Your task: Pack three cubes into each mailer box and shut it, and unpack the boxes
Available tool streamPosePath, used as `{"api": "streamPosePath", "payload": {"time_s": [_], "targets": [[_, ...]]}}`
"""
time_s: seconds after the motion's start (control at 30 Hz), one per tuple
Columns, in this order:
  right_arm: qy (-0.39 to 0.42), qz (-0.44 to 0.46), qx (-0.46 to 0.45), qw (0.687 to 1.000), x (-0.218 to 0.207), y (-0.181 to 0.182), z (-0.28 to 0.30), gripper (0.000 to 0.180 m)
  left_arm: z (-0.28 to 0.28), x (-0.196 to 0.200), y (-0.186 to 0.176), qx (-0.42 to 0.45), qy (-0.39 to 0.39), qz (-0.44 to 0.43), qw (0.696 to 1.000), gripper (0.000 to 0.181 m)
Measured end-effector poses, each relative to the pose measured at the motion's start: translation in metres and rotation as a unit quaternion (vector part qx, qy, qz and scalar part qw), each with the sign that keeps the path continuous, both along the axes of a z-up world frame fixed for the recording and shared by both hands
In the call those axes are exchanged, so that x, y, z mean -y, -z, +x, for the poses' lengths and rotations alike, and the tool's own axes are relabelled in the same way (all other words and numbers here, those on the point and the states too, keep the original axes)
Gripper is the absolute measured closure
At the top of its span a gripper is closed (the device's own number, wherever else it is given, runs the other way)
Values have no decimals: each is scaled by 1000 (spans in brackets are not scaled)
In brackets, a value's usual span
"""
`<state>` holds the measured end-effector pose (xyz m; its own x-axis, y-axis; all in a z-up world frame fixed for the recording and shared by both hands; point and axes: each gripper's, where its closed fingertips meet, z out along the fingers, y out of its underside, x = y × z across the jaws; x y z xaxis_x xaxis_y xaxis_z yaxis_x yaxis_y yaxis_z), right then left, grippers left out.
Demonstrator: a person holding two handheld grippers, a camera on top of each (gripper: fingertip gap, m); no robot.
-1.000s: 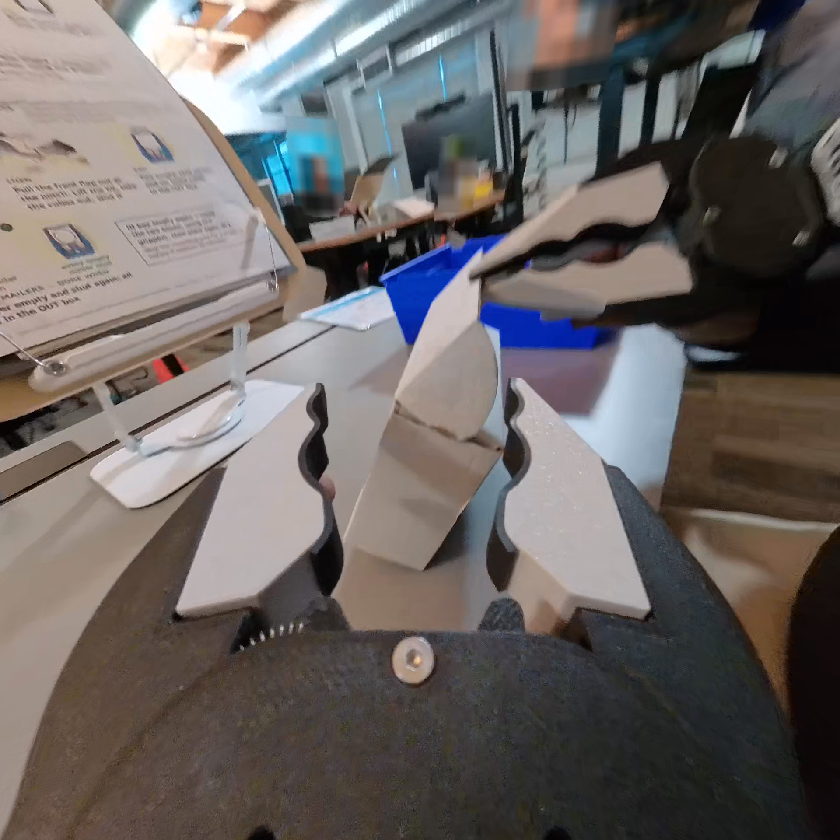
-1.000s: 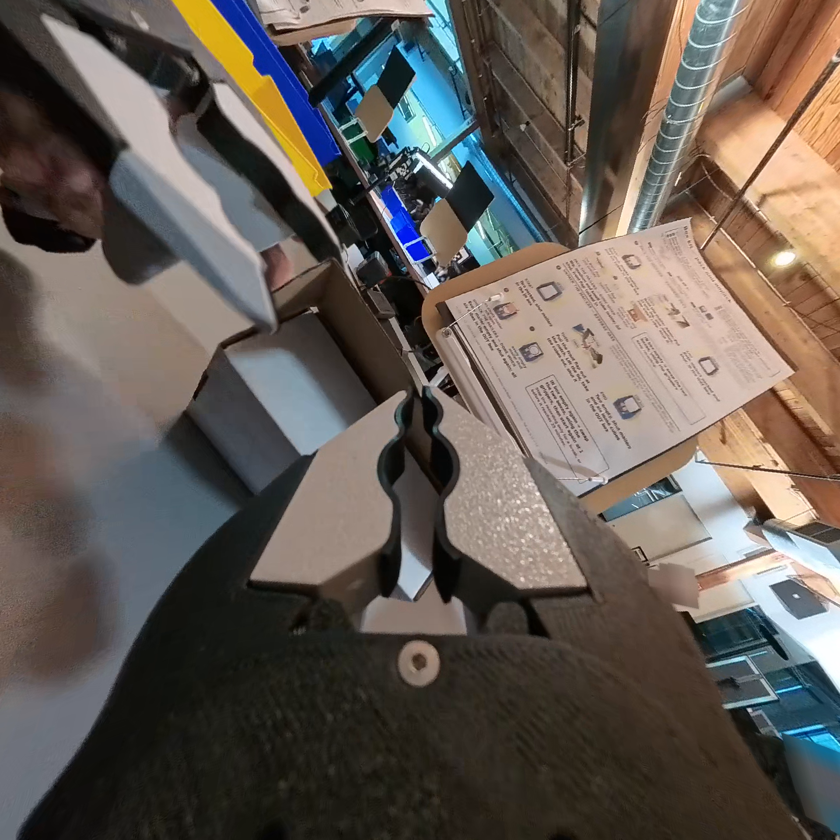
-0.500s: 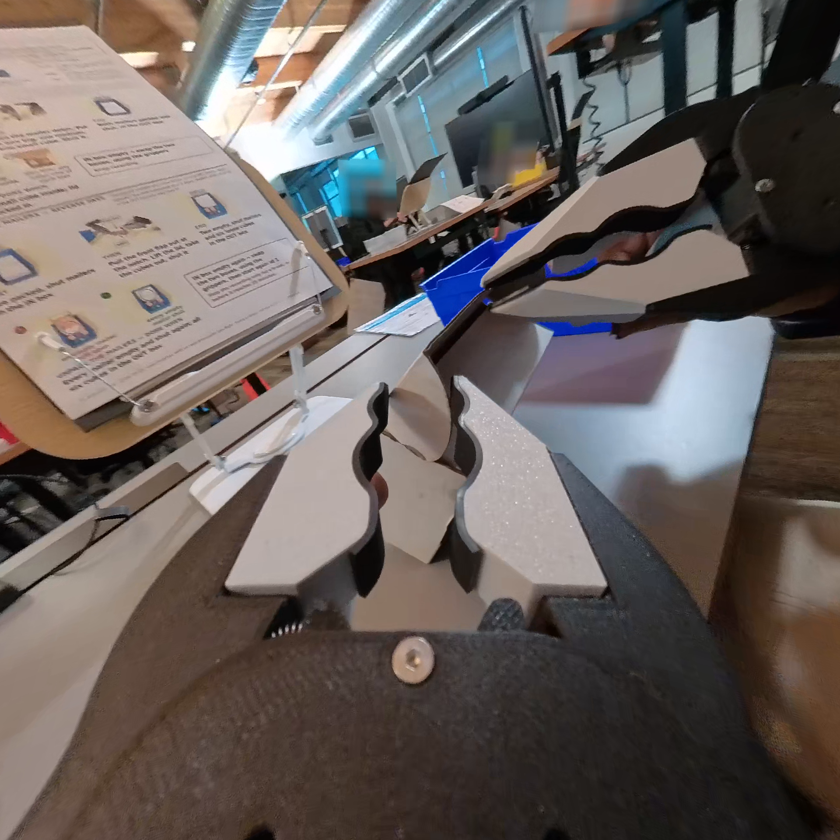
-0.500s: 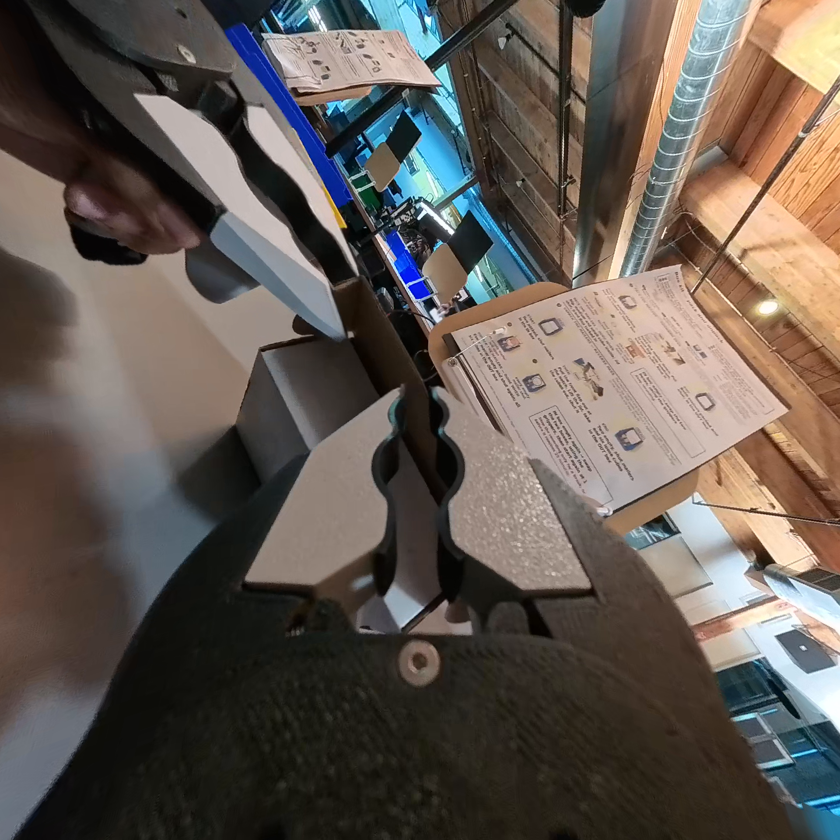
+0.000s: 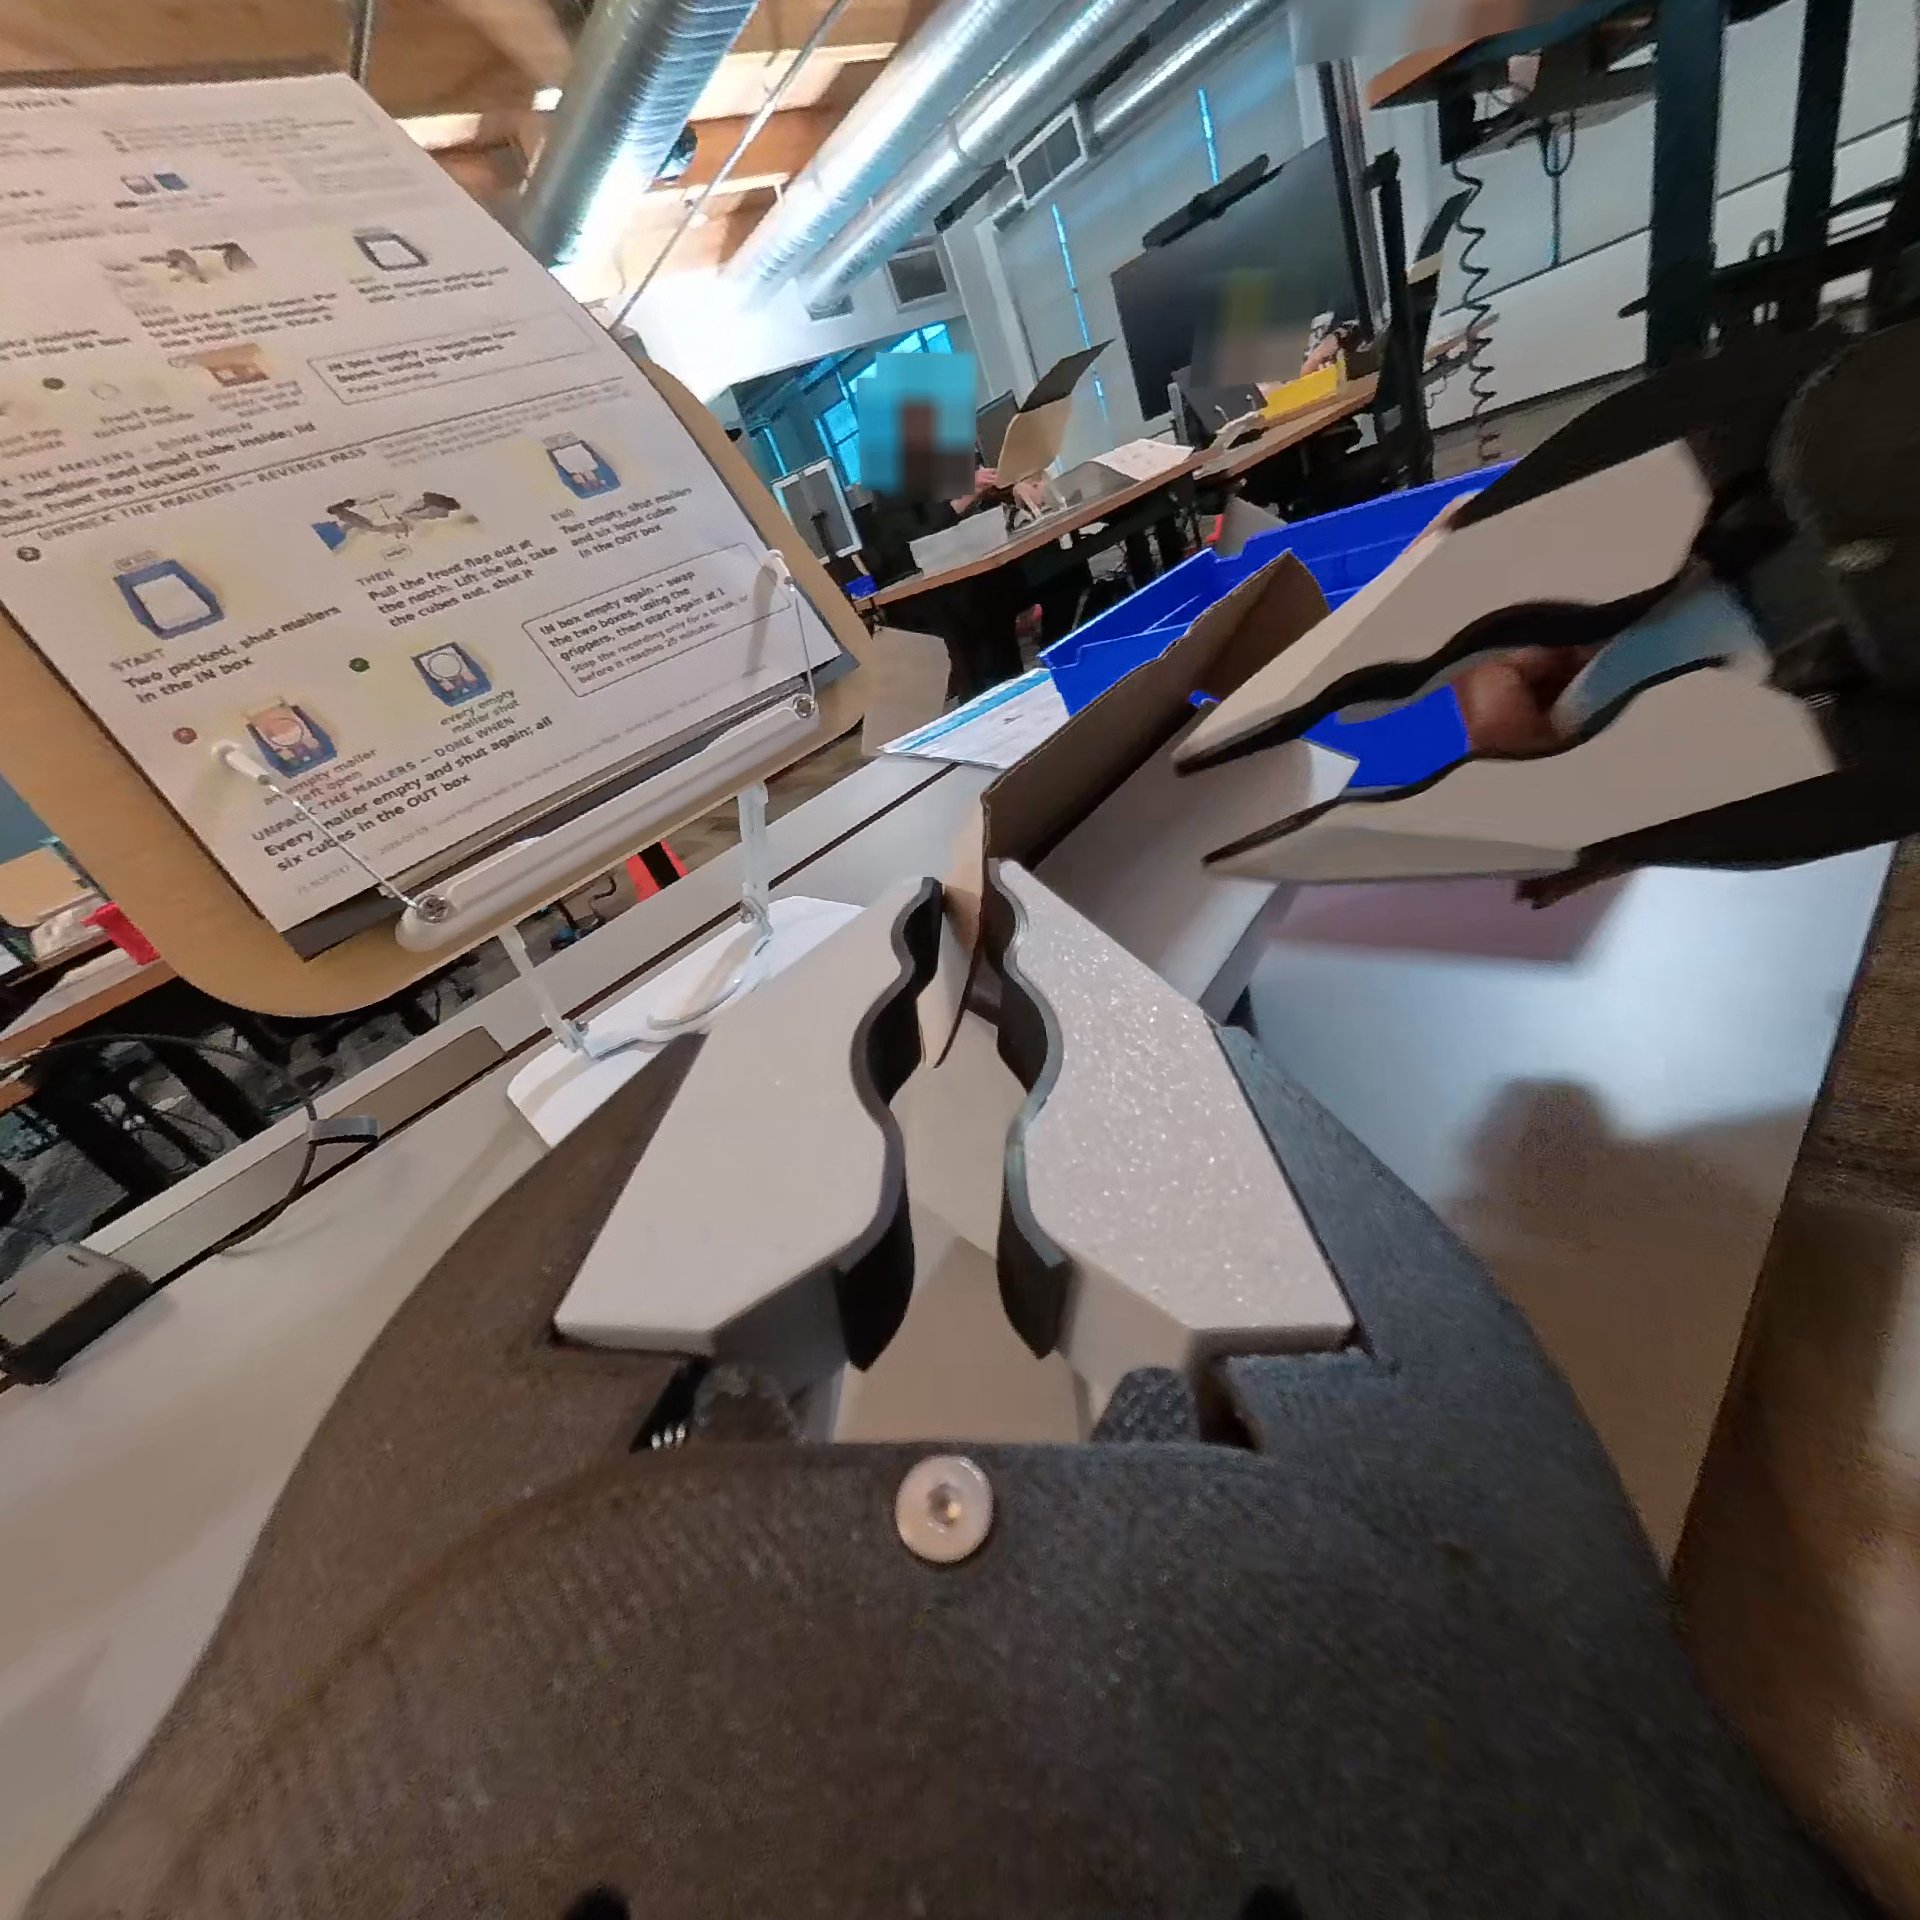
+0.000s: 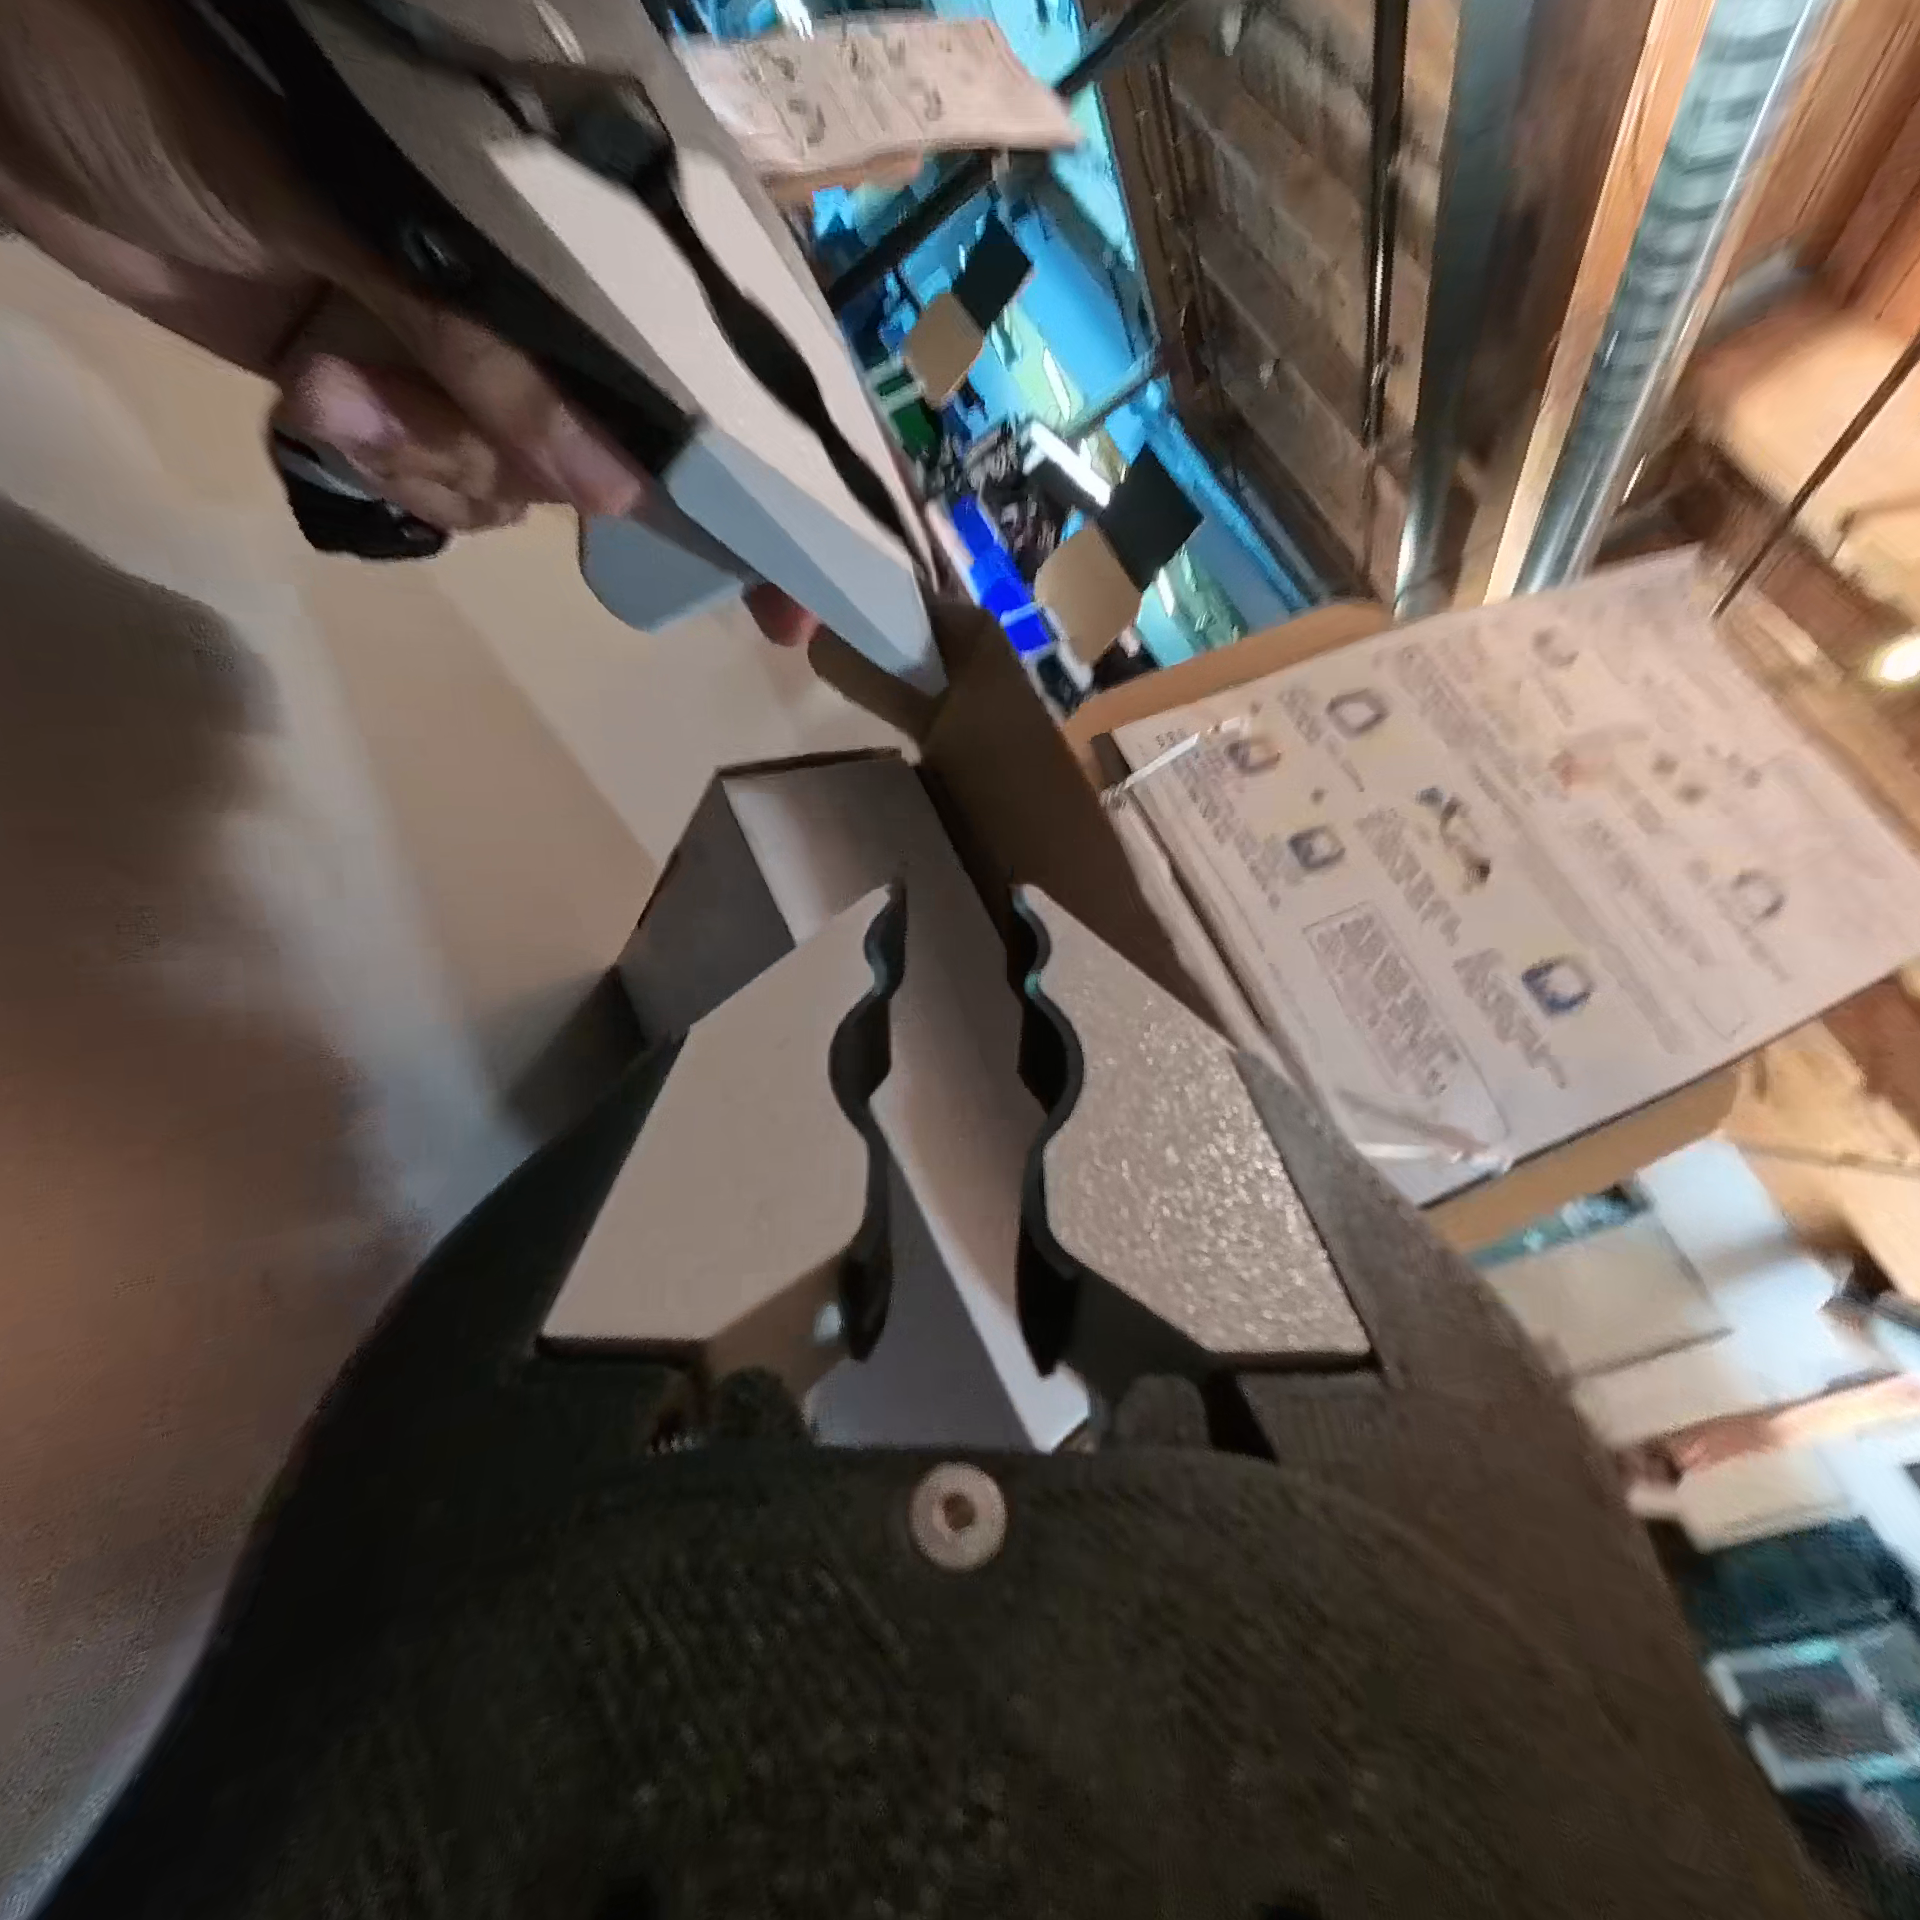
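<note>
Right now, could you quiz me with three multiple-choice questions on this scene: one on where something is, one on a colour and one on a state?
1. In the left wrist view, the instruction sheet is:
A. left of the mailer box
B. inside it
C. lying flat under it

2. The bin behind the box is:
A. red
B. blue
C. green

3. The left gripper is:
A. wide open
B. out of sight
C. shut on a box flap

Answers:
1. A: the sheet is propped up to the left of the box.
2. B: the bin's walls are blue.
3. C: the gripper pinches the brown cardboard flap.
</note>
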<state>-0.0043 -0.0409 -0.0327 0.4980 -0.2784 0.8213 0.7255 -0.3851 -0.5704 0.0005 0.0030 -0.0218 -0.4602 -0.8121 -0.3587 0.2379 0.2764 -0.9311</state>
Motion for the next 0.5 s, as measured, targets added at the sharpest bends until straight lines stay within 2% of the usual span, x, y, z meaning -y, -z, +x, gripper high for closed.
{"api": "streamPosePath", "payload": {"time_s": [0.03,0.13,0.27,0.33,0.43,0.5], "targets": [[18,-4,-23,1000,0,6,9,160,-1,2,0,-1,5,0,1000,175],[45,14,-99,994,2,14,25,164,-3,7,1,-4,13,8,1000,174],[24,33,-203,978,1,22,23,180,-4,9,-1,1,12,15,1000,174],[19,46,-247,968,0,24,22,180,-3,8,-2,-4,13,7,1000,175],[-1,51,-332,942,-1,33,19,180,0,3,-5,0,5,0,1000,175],[-5,2,-397,918,-2,57,14,180,4,-1,-10,10,-5,0,1000,175]]}}
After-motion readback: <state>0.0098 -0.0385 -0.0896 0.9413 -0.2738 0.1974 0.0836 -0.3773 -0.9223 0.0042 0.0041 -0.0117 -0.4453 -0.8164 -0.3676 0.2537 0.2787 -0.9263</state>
